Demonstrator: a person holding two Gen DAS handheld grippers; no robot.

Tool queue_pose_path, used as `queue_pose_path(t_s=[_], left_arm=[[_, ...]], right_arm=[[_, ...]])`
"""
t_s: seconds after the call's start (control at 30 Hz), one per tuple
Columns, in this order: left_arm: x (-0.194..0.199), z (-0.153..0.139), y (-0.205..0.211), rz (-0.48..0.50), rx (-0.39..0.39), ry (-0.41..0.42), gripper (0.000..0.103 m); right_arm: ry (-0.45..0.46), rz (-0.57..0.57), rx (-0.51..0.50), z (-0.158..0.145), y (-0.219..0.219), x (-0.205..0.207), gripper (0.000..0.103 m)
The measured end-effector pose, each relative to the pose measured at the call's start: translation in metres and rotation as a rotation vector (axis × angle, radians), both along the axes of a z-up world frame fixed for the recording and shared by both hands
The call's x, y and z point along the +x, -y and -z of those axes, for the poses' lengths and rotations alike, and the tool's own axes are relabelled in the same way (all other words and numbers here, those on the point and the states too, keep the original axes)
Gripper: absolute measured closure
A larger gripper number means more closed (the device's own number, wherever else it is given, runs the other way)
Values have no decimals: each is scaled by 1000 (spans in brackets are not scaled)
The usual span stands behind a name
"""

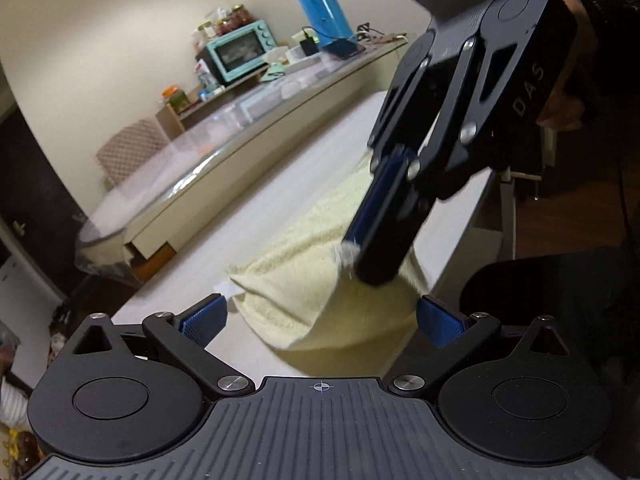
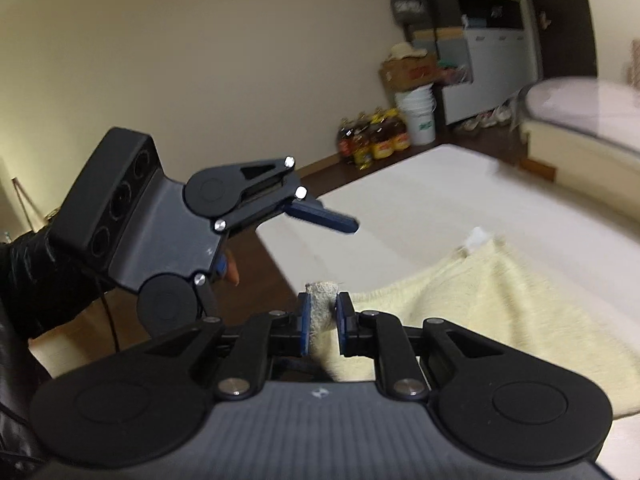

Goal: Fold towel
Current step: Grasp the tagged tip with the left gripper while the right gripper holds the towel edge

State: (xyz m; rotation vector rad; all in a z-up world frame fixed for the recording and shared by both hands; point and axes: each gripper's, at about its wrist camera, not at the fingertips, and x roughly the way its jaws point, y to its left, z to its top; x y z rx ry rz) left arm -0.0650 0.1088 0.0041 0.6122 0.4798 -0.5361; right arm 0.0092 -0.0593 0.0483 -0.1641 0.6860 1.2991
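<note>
Work surface: 1 white table (image 1: 304, 160), matte, bare apart from the towel. Beside it stands a second, longer table (image 1: 224, 168) under a clear cover. At the far end of that one: 1 turquoise toaster oven (image 1: 240, 50) with several jars on top, 1 blue thermos flask (image 1: 322, 8), small clutter around them. Walls cream, floor dark wood.

Right wrist view, along the wall: a cluster of oil bottles (image 2: 374, 138), too bunched to count, 1 white bucket (image 2: 418, 114), 1 cardboard box (image 2: 408, 70) above it, 1 pale cabinet (image 2: 492, 72) behind.

1 pale yellow towel (image 1: 320, 280) lies on the white table, part folded, its near part raised off the surface.

2 grippers. Right gripper (image 2: 322, 322): jaws nearly together, pinching a bunched corner of the towel between the blue pads; the corner pokes out above the fingertips. Left gripper (image 1: 320, 316): jaws wide apart, nothing between them, towel just in front and below. From the right wrist view, it hangs over the table's edge, a dark sleeve (image 2: 28, 276) behind it.
</note>
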Motion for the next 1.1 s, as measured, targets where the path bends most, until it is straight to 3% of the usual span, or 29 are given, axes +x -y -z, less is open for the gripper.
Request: queue_pose_path(t_s=[0.13,0.2,0.43,0.6,0.73,0.87,1.1], left_arm=[[-6,7,-5,38,3,-31,8],[-7,11,-8,49,14,-55,35],[-6,15,-19,80,24,-90,43],[-7,14,-21,111,45,-98,73],[-7,14,-25,103,40,-96,73],[-9,13,-33,90,10,-95,68],[-14,17,-38,83,5,-100,67]], right_arm=[[-22,-27,-22,6,-11,1,88],[-32,-43,-37,10,-16,3,88],[-29,-65,-64,21,-32,0,87],[-24,-61,-73,24,-37,1,78],[-25,-33,-47,17,-28,8,76],[-11,71,-23,7,-8,30,63],[60,220,-107,10,7,70,57]])
